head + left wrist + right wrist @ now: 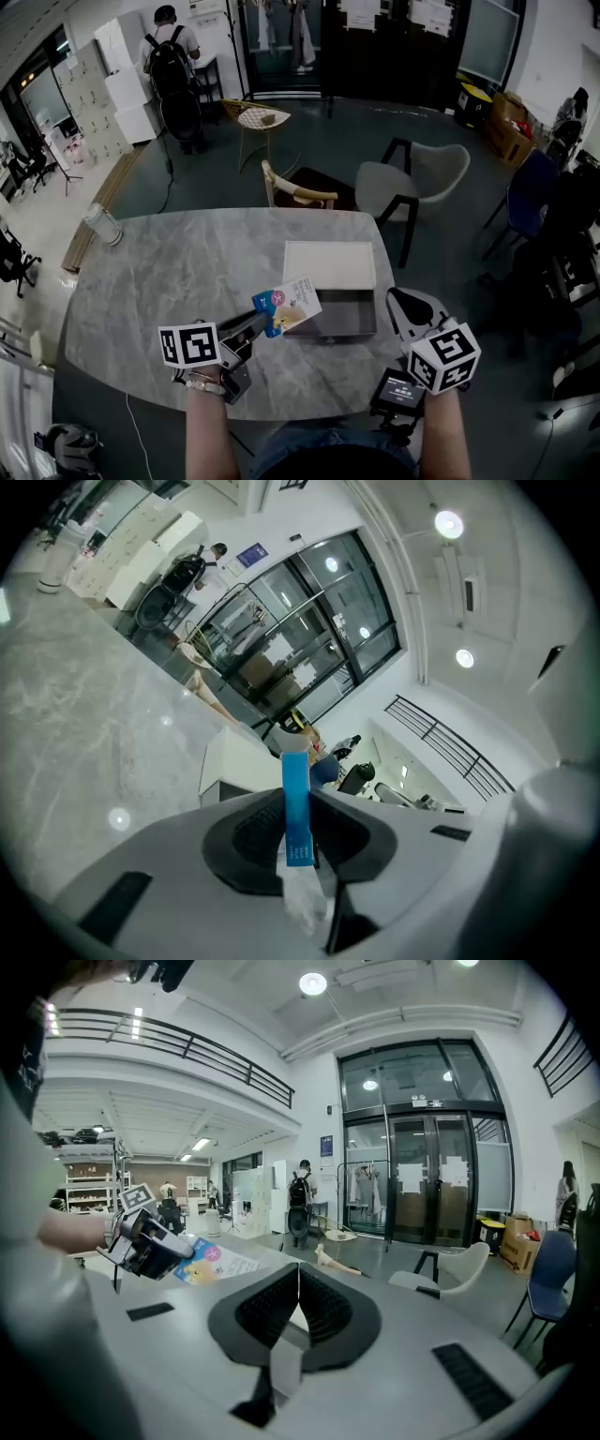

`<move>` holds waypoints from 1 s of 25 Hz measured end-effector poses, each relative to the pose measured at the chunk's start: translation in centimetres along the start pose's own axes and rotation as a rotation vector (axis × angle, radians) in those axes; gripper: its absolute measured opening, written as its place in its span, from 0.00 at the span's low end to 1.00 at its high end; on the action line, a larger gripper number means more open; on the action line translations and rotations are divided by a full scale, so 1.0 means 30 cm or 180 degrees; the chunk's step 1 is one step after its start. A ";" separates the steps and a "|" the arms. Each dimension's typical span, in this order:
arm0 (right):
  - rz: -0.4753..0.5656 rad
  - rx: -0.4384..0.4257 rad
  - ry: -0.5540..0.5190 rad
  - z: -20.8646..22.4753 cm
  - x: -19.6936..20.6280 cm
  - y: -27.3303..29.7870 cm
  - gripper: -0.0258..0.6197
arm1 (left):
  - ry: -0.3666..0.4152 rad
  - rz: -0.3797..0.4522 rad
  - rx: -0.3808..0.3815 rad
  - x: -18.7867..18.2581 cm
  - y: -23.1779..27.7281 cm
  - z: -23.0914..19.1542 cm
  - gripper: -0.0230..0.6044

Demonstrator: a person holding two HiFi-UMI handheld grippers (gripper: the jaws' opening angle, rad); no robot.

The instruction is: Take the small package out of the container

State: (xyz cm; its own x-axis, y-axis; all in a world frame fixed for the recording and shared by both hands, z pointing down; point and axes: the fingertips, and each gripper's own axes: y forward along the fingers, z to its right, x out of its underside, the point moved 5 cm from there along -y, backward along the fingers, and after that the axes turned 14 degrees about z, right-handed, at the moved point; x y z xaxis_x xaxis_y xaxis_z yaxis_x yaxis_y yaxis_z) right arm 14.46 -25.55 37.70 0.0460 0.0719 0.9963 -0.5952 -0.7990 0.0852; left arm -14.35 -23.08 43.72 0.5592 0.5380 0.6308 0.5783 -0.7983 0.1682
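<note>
Small package (287,307) is clamped by its edge in my left claw (261,324) so it clears the container (347,323); my right claw (298,1302) is closed, empty.

I've got a grey marble-look table (159,300) w/ rounded corners filling most of the head view. On it, right of centre and near the front edge, sits the container (352,324), a low grey box, open on top. A flat white slab (328,264), approx. the same width, lies just behind it, touching its far side. At the far-left corner there's a white cylinder (101,223). I can't tell if it's on the tabletop or on the floor beyond.
</note>
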 end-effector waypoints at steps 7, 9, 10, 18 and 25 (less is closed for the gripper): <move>0.0111 -0.0093 -0.0211 -0.005 -0.127 -0.005 0.08 | 0.0199 0.0248 0.0204 -0.100 -0.008 0.118 0.17; 0.0171 -0.0067 -0.0209 -0.002 -0.156 -0.011 0.08 | 0.0289 0.0263 0.0261 -0.120 0.000 0.155 0.17; 0.0189 -0.0051 -0.0200 -0.001 -0.164 -0.014 0.08 | 0.0324 0.0267 0.0283 -0.127 0.004 0.169 0.17; 0.0346 0.0045 -0.0079 0.026 -0.179 -0.008 0.08 | 0.0414 0.0481 0.0676 -0.217 0.036 0.263 0.17; 0.0541 0.0050 0.0047 0.037 -0.189 0.022 0.08 | 0.0865 0.0655 0.0706 -0.255 0.061 0.278 0.17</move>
State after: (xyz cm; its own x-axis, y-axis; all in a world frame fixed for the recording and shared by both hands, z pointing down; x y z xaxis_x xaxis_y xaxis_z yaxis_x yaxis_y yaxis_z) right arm 14.70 -27.15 32.10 -0.0661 -0.0563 0.9962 -0.5807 -0.8097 -0.0843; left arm -12.61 -26.40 32.88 0.5164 0.2582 0.8165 0.6013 -0.7882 -0.1311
